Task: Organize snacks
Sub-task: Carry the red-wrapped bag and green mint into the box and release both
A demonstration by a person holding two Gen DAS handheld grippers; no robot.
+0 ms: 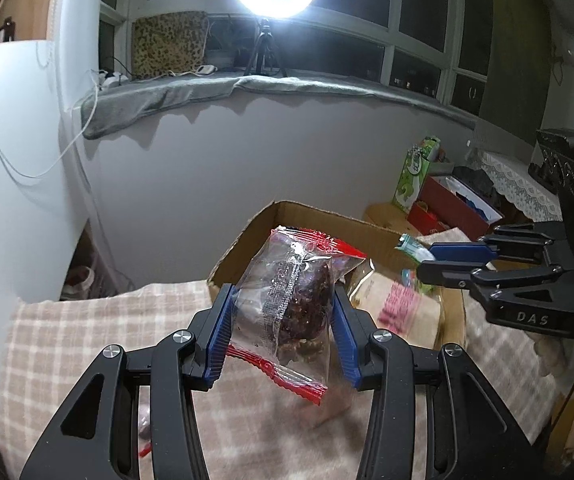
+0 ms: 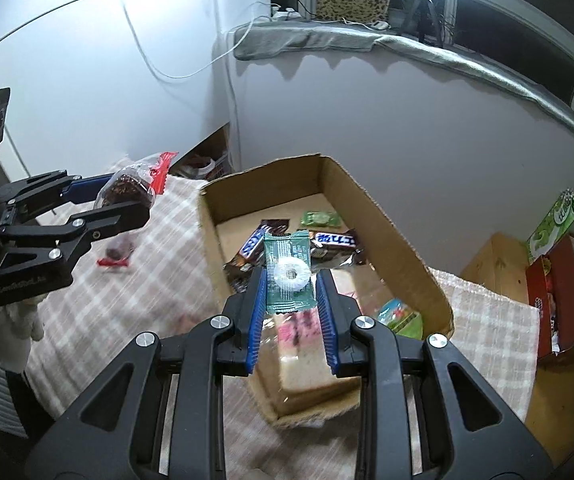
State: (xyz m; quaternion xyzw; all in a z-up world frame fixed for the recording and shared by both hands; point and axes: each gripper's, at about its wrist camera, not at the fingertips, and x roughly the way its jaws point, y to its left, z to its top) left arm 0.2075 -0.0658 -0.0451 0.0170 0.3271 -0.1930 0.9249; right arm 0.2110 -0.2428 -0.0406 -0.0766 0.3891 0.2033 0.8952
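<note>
While the left gripper [image 1: 283, 312] pinches a clear red-edged cake packet [image 1: 295, 304] above the checked cloth [image 1: 87, 340], its jaws press the wrapper. The right gripper [image 2: 291, 304] clamps a green ring-candy packet [image 2: 289, 276] over the cardboard box [image 2: 387, 232].

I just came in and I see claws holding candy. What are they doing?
A person is sorting snacks with two grabber tools. The left gripper is squeezing a clear packet with a dark brown treat above the checked cloth. The right gripper holds a green packet with a white ring candy over the cardboard box. Chocolate bars and other snacks already lie in the box.
</note>
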